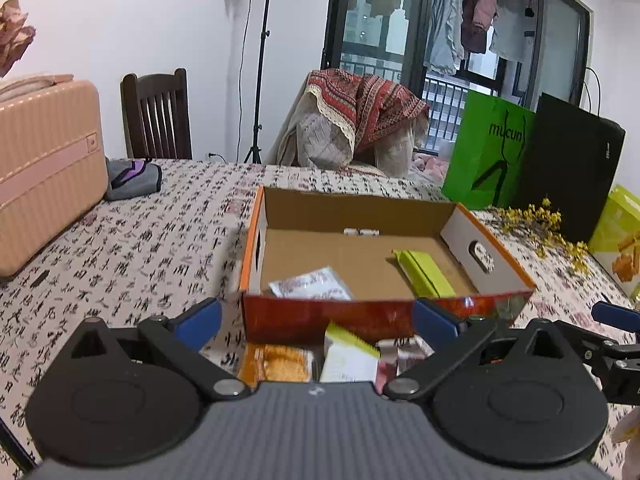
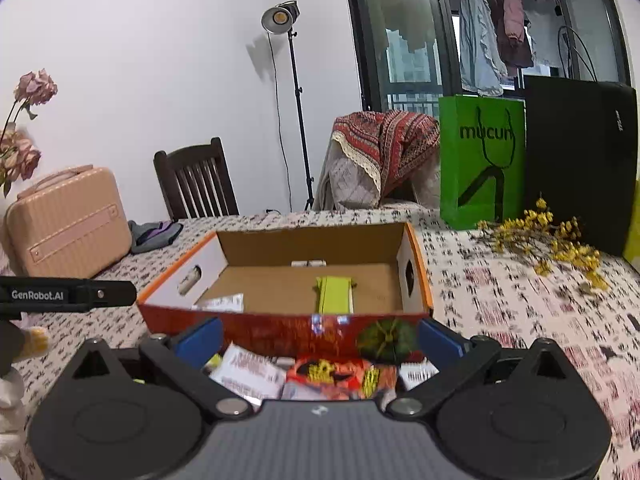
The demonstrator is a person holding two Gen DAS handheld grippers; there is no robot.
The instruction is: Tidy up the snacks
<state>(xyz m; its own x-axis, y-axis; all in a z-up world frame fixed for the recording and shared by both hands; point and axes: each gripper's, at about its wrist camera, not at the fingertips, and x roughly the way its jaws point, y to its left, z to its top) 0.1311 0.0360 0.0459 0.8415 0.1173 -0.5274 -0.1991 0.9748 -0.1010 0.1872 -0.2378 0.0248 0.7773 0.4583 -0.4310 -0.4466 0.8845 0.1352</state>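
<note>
An open cardboard box (image 1: 486, 258) with orange rims and a red front stands on the table. Inside it lie a lime-green packet (image 1: 426, 274) and a white-and-pink sachet (image 1: 312, 286). In the right wrist view the same box (image 2: 412, 276) holds the green packet (image 2: 334, 294) and the sachet (image 2: 222, 303). My left gripper (image 1: 316, 318) hangs open in front of the box, above an orange snack pack (image 1: 278, 364) and a white-and-green pack (image 1: 350, 356). My right gripper (image 2: 320, 338) is open too, over a red-orange snack bag (image 2: 340, 374) and a white packet (image 2: 248, 374).
A pink suitcase (image 1: 44, 168) sits at the left, with a grey pouch (image 1: 134, 178) beside it. A green paper bag (image 1: 486, 152), a black bag (image 1: 568, 164) and dried yellow flowers (image 1: 548, 226) stand at the right. Chairs and a light stand (image 2: 296, 112) are behind the table.
</note>
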